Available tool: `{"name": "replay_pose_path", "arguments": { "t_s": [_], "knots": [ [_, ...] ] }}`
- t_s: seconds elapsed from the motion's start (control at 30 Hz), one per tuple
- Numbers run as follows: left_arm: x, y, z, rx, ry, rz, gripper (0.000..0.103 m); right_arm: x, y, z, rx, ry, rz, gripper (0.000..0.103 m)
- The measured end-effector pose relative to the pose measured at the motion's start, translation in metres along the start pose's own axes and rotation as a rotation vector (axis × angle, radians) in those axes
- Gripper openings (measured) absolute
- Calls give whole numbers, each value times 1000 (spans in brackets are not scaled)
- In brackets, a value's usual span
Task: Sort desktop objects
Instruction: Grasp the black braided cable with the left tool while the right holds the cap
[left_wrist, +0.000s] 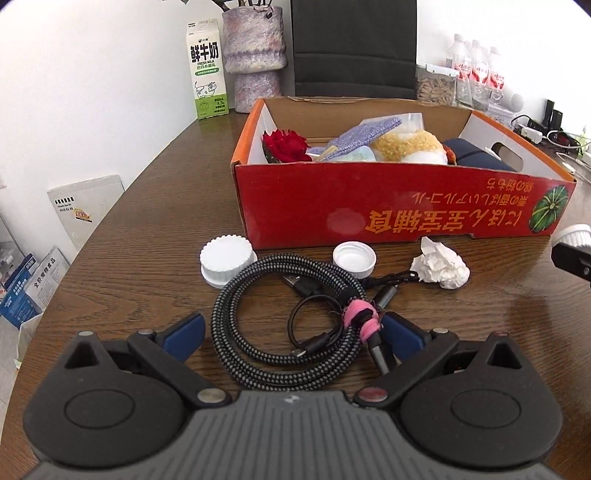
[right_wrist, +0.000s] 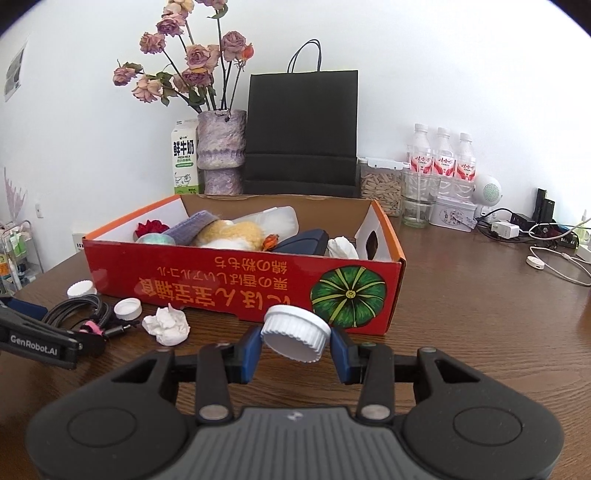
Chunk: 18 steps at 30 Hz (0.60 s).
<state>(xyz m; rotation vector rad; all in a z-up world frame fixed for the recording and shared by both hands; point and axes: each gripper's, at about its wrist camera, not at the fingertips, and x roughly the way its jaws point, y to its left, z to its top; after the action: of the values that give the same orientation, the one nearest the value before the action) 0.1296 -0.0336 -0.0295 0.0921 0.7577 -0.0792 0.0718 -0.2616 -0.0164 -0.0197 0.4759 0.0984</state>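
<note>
A red cardboard box (left_wrist: 369, 206) (right_wrist: 177, 273) holds a red rose, purple cloth, a plush toy and a dark case. In front of it on the wooden table lie a coiled braided cable (left_wrist: 280, 321) (right_wrist: 79, 308) with a pink tie, two white caps (left_wrist: 227, 260) (left_wrist: 354, 258) and a crumpled tissue (left_wrist: 441, 267) (right_wrist: 167, 324). My left gripper (left_wrist: 291, 332) is open, its blue pads either side of the cable coil. My right gripper (right_wrist: 295, 345) is shut on a ribbed white cap (right_wrist: 295, 334), held tilted above the table before the box's front wall.
Behind the box stand a milk carton (left_wrist: 206, 70), a purple vase (right_wrist: 221, 151) with dried roses, a black paper bag (right_wrist: 303, 133), water bottles (right_wrist: 441, 155) and a glass jar (right_wrist: 380, 184). Chargers and cables (right_wrist: 546, 236) clutter the far right. Boxes lie beyond the table's left edge.
</note>
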Motion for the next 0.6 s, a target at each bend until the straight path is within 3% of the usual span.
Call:
{"name": "replay_pose_path", "arguments": {
  "t_s": [0.37, 0.47, 0.6],
  "knots": [
    [7, 5, 9, -36, 51, -19, 103, 0, -1, -1, 4, -1, 22, 39],
    [4, 4, 8, -39, 39, -22, 96, 0, -1, -1, 7, 0, 24, 39],
    [0, 5, 6, -56, 30, -38, 95, 0, 0, -1, 8, -2, 26, 39]
  ]
}}
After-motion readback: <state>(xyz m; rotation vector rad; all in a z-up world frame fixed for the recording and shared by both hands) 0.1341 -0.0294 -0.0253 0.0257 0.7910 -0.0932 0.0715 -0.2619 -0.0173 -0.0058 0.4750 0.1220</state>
